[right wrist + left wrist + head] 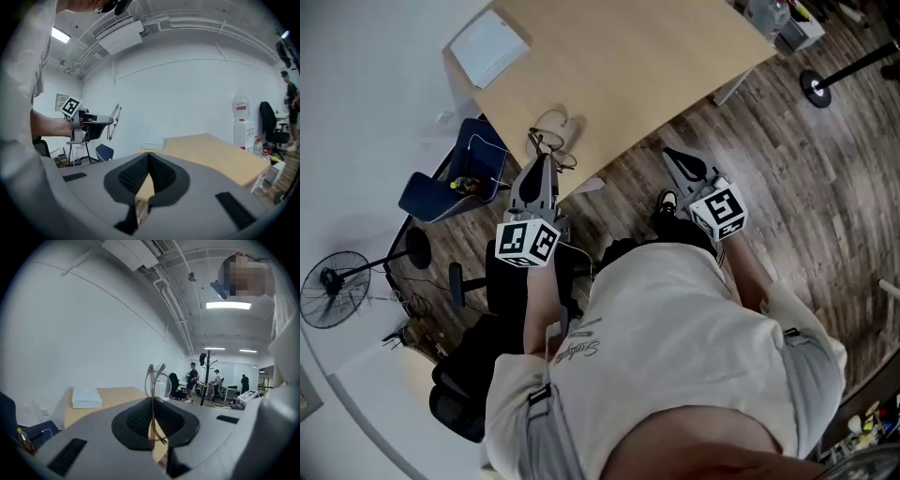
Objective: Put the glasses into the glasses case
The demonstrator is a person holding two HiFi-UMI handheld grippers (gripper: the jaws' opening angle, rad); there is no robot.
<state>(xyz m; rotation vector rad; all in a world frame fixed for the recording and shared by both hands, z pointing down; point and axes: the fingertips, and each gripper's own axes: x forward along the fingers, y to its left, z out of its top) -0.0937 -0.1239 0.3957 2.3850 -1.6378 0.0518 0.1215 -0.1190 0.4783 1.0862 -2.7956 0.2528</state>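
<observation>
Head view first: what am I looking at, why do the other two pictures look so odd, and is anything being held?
There is no robot here. A person is at a wooden table, filmed steeply downward by a camera on their head. Each hand holds a hand-held gripper, a two-jaw tong with a marker cube on it. The other two pictures come from wide-angle cameras riding on those tools and looking along the jaws, so the grey shapes are the jaws themselves. The left hand-held gripper is shut on a pair of glasses, held up in the air. The right hand-held gripper is shut with nothing in it. On the table lies a white flat box; whether it is the glasses case I cannot tell.
</observation>
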